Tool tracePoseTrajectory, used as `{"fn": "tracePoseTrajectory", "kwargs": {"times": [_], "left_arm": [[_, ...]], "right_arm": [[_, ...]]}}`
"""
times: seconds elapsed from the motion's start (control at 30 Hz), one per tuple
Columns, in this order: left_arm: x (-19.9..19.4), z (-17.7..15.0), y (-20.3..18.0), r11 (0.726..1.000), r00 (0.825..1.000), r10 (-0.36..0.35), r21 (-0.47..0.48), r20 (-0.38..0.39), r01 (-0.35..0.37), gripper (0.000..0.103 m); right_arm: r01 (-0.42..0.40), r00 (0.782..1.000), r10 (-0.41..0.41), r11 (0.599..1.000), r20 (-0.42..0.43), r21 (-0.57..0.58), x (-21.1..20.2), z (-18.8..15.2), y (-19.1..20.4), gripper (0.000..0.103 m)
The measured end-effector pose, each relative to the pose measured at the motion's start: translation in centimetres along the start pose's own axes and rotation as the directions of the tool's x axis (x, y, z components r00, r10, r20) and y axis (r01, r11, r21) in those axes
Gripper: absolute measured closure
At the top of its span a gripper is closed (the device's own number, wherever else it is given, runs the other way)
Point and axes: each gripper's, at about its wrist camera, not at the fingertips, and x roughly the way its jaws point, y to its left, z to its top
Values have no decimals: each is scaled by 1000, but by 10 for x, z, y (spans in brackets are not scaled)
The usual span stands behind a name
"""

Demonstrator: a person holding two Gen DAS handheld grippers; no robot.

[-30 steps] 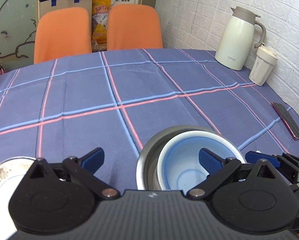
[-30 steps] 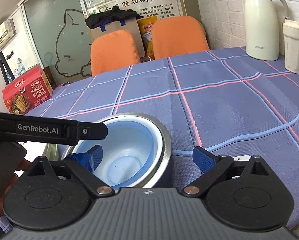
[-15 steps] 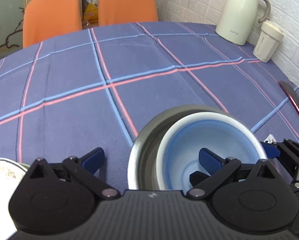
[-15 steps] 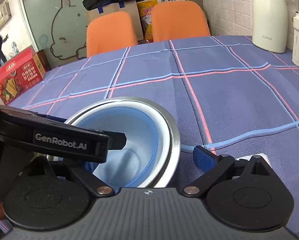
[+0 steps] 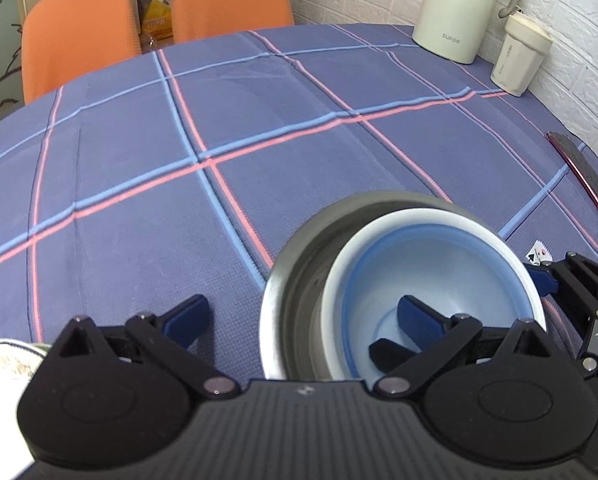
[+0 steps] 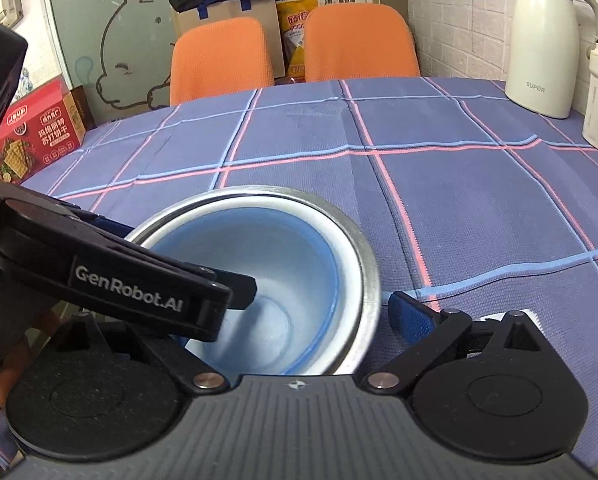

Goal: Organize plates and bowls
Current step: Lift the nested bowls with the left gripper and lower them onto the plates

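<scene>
Straddling the near rim of the steel bowl [image 5: 295, 280] with my left tongs [image 5: 305, 318] — jaws spread wide, one blue pad on the cloth outside, the other down inside the blue bowl [image 5: 439, 276], pinching nothing.

Blue bowl: white-rimmed, nested inside the steel bowl, sitting toward its right side; both stand on the checked tablecloth [image 5: 139, 152] at the near edge of the table.

Right tongs [image 6: 259, 316]: also spread. One blue pad lies on the cloth just right of the steel bowl [image 6: 363, 256]; the other is hidden behind my left tool, so I cannot tell where it sits — nothing gripped.

Patterned plate [image 5: 3, 364]: far left, near edge, partly seen.

Also present: cream thermos jug [image 5: 455, 8] and lidded cup [image 5: 519, 56] by the brick wall, a phone [image 5: 583, 172] at the right edge, a red cracker box [image 6: 35, 132], two orange chairs [image 6: 219, 60].
</scene>
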Motion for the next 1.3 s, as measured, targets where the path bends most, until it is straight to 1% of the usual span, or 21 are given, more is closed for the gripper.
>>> {"fn": "tracePoseTrajectory", "kwargs": {"times": [0.03, 0.1, 0.13, 0.27, 0.3, 0.4, 0.47, 0.53, 0.6, 0.77, 0.9, 1.0, 1.13, 1.2, 1.3], "left_arm": [[1, -1, -2, 1000, 1000, 9, 10, 4, -9, 4], [1, -1, -6, 1000, 1000, -1, 18, 12, 1, 4], [1, -1, -8, 1000, 1000, -19, 20, 14, 18, 4], [0, 2, -11, 999, 999, -35, 34, 6, 35, 7], [0, 3, -12, 998, 999, -40, 41, 3, 39, 9], [-2, 8, -14, 996, 997, -78, 52, -14, 79, 25], [0, 13, -13, 995, 995, -95, 41, -28, 96, 26], [2, 15, -15, 994, 994, -102, 45, -34, 104, 26], [1, 18, -18, 993, 994, -108, 50, -30, 110, 26], [-12, 34, -22, 990, 991, -129, 53, 20, 127, 26], [-26, 47, -15, 991, 990, -132, 38, 39, 131, 26], [-52, 56, -1, 994, 992, -104, 33, 76, 102, 26], [-99, 65, 28, 1000, 989, -28, 8, 145, 27, 26], [-119, 60, 45, 1000, 986, 11, -15, 168, -8, 25], [-138, 40, 72, 995, 983, 75, -76, 169, -63, 25]], "right_arm": [[-8, 1000, 8, 1000, 7, -5, 1, -1, 3, 17], [-18, 999, 19, 1000, 30, -23, 3, -1, 11, 19], [-20, 999, 21, 999, 42, -29, 4, -1, 15, 19], [-65, 996, 65, 998, 61, 4, 6, -1, 10, 19], [-67, 996, 67, 998, 62, 7, 6, -1, 10, 19], [-122, 991, 118, 990, 59, 67, 3, 3, 4, 20], [-145, 989, 139, 981, 47, 130, 2, 7, 0, 18], [-127, 992, 123, 986, 41, 112, 2, 9, 1, 18], [-112, 993, 108, 986, 41, 121, 0, 10, 0, 18], [-90, 994, 83, 991, 77, 97, -10, 25, -1, 18], [-86, 993, 79, 993, 89, 78, -16, 42, 4, 18], [-108, 988, 102, 993, 113, 46, -22, 60, 20, 18], [-169, 970, 169, 986, 174, -18, -30, 86, 52, 17], [-203, 958, 210, 978, 196, -56, -32, 93, 71, 17], [-269, 942, 284, 958, 177, -102, -28, 90, 99, 17]]}}
